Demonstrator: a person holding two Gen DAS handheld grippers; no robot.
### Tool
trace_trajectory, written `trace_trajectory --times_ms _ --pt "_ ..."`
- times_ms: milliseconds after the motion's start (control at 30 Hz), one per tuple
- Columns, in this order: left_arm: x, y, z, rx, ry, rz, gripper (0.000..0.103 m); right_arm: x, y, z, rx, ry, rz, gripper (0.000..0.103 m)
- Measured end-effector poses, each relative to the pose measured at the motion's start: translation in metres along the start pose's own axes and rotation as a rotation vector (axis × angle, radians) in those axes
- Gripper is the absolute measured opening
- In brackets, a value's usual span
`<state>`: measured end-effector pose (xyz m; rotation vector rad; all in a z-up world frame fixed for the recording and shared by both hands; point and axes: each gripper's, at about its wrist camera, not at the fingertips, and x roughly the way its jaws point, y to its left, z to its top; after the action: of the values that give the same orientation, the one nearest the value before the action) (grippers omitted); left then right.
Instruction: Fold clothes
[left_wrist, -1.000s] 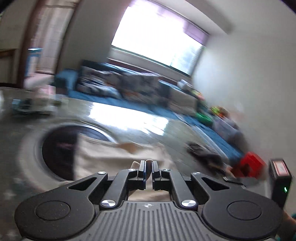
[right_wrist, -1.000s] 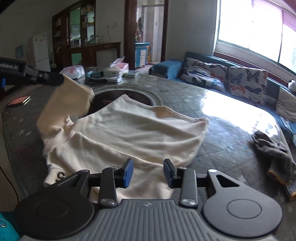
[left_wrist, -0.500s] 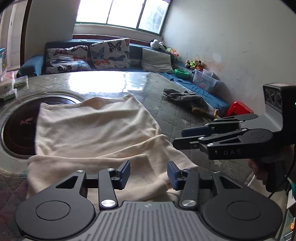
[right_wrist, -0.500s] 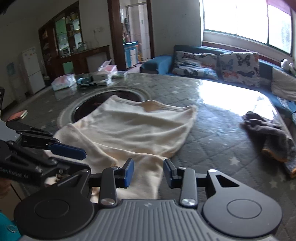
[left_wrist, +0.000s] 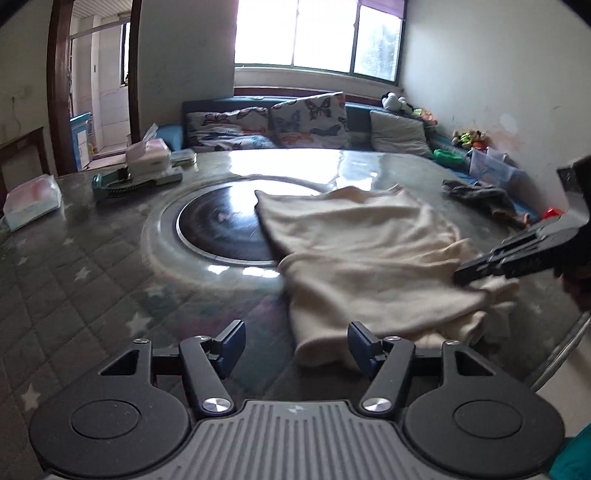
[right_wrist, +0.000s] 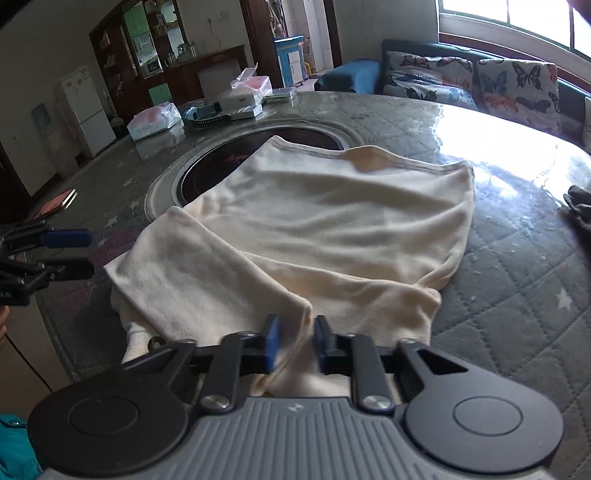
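Left wrist view has the left gripper (left_wrist: 296, 345) low over the near edge of the round table (left_wrist: 74, 266), jaws wide apart and opening, with nothing pinched; the near corner of the cream garment (left_wrist: 369, 258) just pokes into the gap by the right-hand finger without being pressed. That garment lies partly folded on the table, its far edge draped over the dark round inset (left_wrist: 221, 229) in the middle, one layer doubled over toward the near side. The right gripper (left_wrist: 480, 269) comes in from the right of this view with its tips right at the garment's edge. From the right wrist view the right gripper (right_wrist: 295, 343) has its jaws closing, only a narrow gap left, and a fold of the cream cloth sits between the blue pads (right_wrist: 272, 343). Can't quite tell if the pads are already squeezing it. A grey crumpled cloth (left_wrist: 480, 195) lies well apart at the table's far right, and tissue packs (left_wrist: 31, 201) sit over on the left.
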<state>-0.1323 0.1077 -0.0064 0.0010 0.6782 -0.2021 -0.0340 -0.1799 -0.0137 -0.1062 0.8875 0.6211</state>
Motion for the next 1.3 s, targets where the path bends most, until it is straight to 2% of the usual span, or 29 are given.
trace_trajectory --times_ms 133,333,433,500,567,667,767,867,900,1000,1067,1167,1300 --pt "0.009 0.001 -0.010 0.015 0.024 -0.003 0.064 -0.009 0.011 0.009 -0.040 -0.023 -0.044 0.004" --pt "0.017 -0.012 -0.010 0.065 -0.002 -0.004 0.059 -0.041 0.029 0.029 -0.142 -0.101 -0.140 0.003" --pt "0.021 -0.016 -0.011 0.088 0.001 -0.001 0.052 -0.054 0.032 0.037 -0.164 -0.131 -0.178 0.003" --pt "0.024 -0.019 -0.011 0.104 0.004 0.008 0.041 -0.058 0.031 0.040 -0.164 -0.148 -0.194 0.003" --pt "0.026 -0.021 -0.011 0.114 0.010 0.017 0.036 -0.060 0.029 0.041 -0.158 -0.162 -0.208 0.003" --pt "0.027 -0.021 -0.012 0.128 0.009 0.019 0.023 -0.066 0.025 0.042 -0.147 -0.192 -0.242 0.000" --pt "0.027 -0.022 -0.011 0.135 0.007 0.021 0.018 -0.083 0.030 0.049 -0.185 -0.243 -0.253 0.000" --pt "0.028 -0.021 -0.011 0.130 0.010 0.022 0.017 -0.089 0.029 0.058 -0.205 -0.267 -0.268 0.000" --pt "0.028 -0.021 -0.011 0.125 0.010 0.019 0.017 -0.089 0.027 0.059 -0.198 -0.267 -0.268 0.000" --pt "0.025 -0.022 -0.010 0.122 0.005 0.002 0.018 -0.071 0.014 0.052 -0.135 -0.196 -0.207 0.002" --pt "0.024 -0.023 -0.009 0.128 0.002 0.000 0.019 -0.054 0.006 0.041 -0.096 -0.137 -0.158 0.007" --pt "0.022 -0.024 -0.006 0.121 -0.005 -0.008 0.026 -0.026 -0.006 0.022 -0.046 -0.055 -0.129 0.015" --pt "0.023 -0.021 -0.003 0.093 -0.006 -0.031 0.029 -0.003 -0.020 0.008 0.033 -0.015 -0.104 0.024"
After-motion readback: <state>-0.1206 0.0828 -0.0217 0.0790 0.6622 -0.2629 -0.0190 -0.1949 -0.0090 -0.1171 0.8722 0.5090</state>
